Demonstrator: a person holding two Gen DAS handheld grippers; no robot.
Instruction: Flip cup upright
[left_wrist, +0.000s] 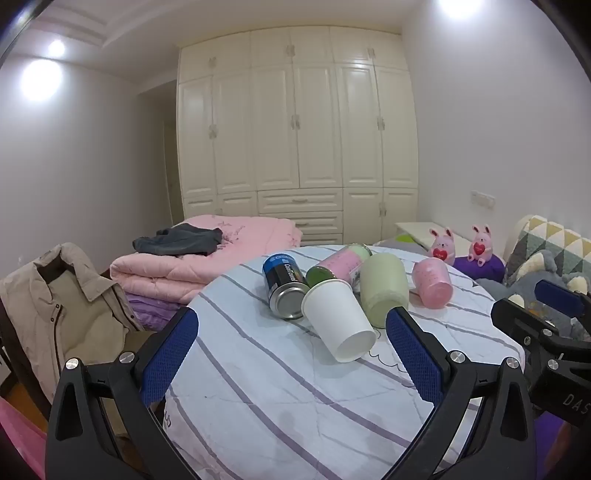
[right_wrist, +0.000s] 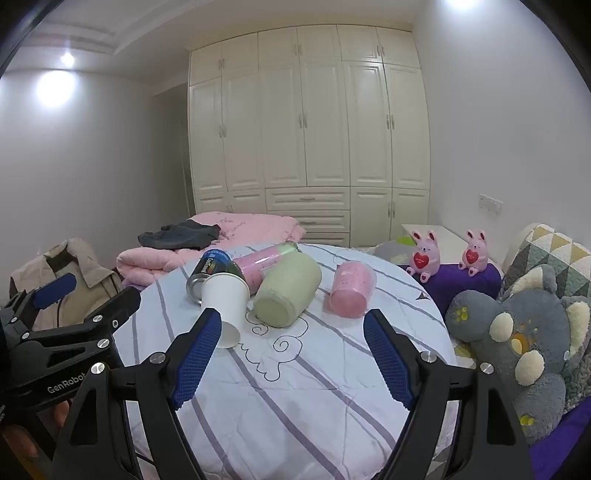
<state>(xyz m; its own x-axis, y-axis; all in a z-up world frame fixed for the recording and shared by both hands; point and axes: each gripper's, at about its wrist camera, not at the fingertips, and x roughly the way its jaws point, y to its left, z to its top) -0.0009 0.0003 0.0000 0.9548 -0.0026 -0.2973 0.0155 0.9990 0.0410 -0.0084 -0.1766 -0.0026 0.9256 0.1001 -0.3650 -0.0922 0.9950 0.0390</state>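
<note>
Several cups and cans lie on their sides on a striped quilt: a white paper cup, a pale green cup, a pink cup, a blue-black can and a pink-green tumbler. My left gripper is open and empty, just short of the white cup. My right gripper is open and empty, in front of the green cup.
Folded pink bedding with dark clothes lies behind left. A beige jacket hangs on a chair at left. Two pink bunny toys and a grey plush sit at right. A cream wardrobe fills the back wall.
</note>
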